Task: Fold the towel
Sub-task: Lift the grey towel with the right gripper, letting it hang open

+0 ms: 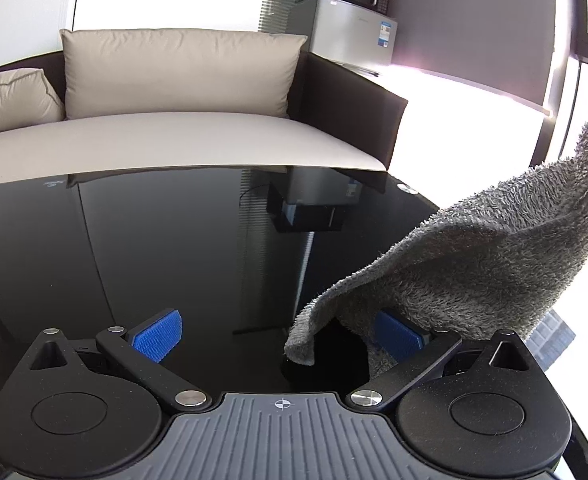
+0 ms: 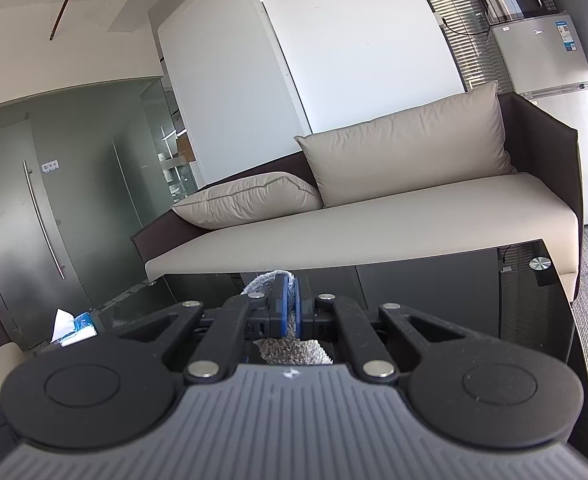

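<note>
Towel [image 1: 473, 256] hangs from my right gripper [image 2: 288, 300], clamped on its edge; loose corner droops at 3 o'clock of my wide-open left gripper [image 1: 278, 336], against its right pad.

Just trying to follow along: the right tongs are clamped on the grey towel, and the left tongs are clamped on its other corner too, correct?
Not quite. The right tongs are clamped on the towel, but the left tongs stand wide open; the left wrist view shows a corner hanging loose between their blue pads.
</note>
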{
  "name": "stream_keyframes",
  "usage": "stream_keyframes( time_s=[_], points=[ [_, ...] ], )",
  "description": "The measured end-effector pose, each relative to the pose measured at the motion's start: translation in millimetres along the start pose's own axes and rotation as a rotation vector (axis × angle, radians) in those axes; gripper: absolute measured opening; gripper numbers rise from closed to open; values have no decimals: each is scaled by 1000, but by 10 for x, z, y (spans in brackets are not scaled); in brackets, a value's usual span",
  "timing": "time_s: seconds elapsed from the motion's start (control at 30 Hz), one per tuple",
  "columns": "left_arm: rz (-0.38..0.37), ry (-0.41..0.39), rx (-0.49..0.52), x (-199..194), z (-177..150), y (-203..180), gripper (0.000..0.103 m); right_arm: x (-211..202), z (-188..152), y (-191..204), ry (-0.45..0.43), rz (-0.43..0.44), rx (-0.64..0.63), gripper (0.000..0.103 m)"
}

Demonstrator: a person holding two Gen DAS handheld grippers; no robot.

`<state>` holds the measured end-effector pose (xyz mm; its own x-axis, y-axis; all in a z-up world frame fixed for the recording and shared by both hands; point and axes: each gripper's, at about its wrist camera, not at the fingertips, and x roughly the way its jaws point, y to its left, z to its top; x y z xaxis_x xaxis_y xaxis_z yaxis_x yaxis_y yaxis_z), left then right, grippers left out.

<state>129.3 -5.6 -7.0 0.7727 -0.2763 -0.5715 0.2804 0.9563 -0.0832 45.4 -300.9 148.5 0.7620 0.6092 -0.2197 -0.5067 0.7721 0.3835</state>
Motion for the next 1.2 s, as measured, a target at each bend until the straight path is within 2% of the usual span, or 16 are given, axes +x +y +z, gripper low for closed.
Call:
stream_keyframes(
  time_s=[0.07, 0.1, 0.13, 0.3, 0.37, 0.5, 0.57, 0.67, 0.8, 1.2],
  points=[
    [-7, 23, -4, 64, -13, 5, 75, -7, -5, -44, -4, -5, 7, 3],
    [-12, 36, -9, 96, -21, 10, 70, -11, -7, -61, -6, -6, 12, 3],
    [-16, 49, -8, 132, -30, 8, 66, -14, -8, -74, -7, -6, 14, 3],
    [-7, 39, 9, 173, -55, -31, 65, -31, -12, -104, -12, -9, 19, 3],
    [-26, 38, -1, 169, -60, -30, 53, -41, -20, -111, -15, -11, 21, 3],
    [-43, 46, -5, 194, -103, -45, 40, -37, -25, -128, -17, -13, 24, 3],
    [-47, 41, 0, 201, -107, -63, 23, -27, -25, -129, -16, -16, 24, 3],
    [-70, 43, -16, 199, -130, -63, 6, -17, -32, -130, -15, -22, 25, 3],
    [-65, 44, -21, 205, -178, -64, 3, 4, -37, -144, -12, -27, 26, 3],
    [-3, -81, -92, -183, -24, 104, 2, 112, -142, -246, -16, -113, 27, 3]
  ],
)
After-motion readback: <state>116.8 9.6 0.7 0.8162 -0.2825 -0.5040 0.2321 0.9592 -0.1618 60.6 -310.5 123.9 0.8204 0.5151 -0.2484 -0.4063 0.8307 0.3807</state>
